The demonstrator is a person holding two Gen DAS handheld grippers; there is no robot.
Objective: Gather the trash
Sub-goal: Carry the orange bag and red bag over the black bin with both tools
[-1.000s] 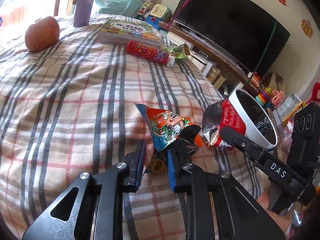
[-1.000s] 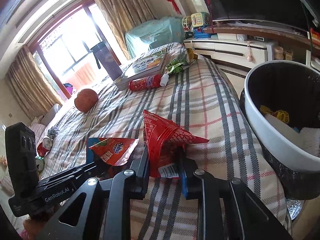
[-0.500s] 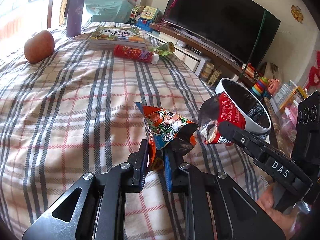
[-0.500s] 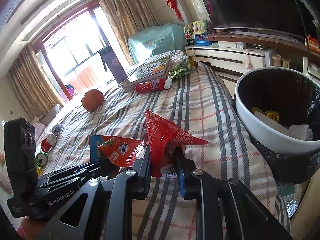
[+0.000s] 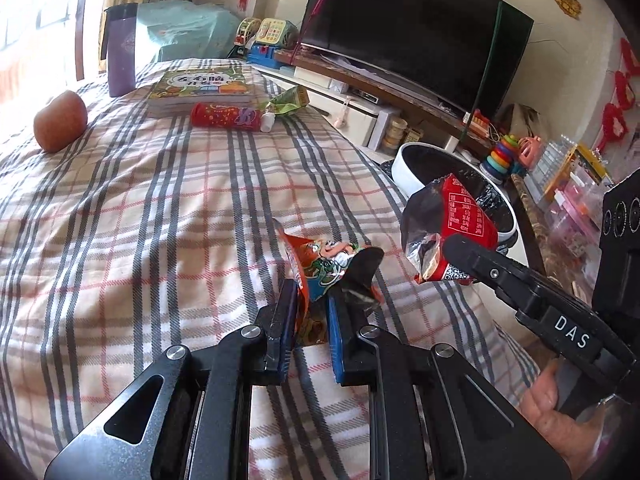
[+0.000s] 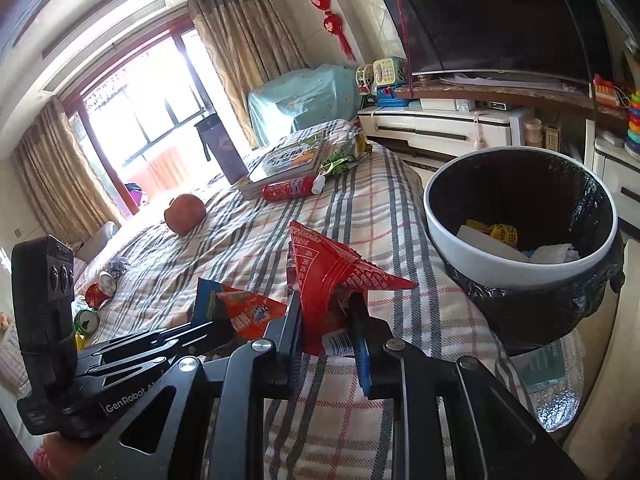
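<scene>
Wrappers fill both grippers above the plaid bedspread (image 5: pixel 168 208). The left gripper (image 5: pixel 311 320) has its fingers pinched nearly together on an orange cartoon snack wrapper (image 5: pixel 320 264), held off the bedspread, on the bed side of the white trash bin (image 6: pixel 520 268). The right gripper (image 6: pixel 326 332) is likewise clamped narrow on a red snack wrapper (image 6: pixel 336 276), which sits just beside the bin's rim, nearer to it than the orange one. The bin, lined with a black bag, stands against the bed's edge and holds some yellow and white scraps. Well beyond the bin along the bed lie a red tube (image 5: pixel 226 116), a green wrapper (image 5: pixel 288 102), a stack of books (image 5: pixel 198 90) and an apple (image 5: pixel 60 120).
</scene>
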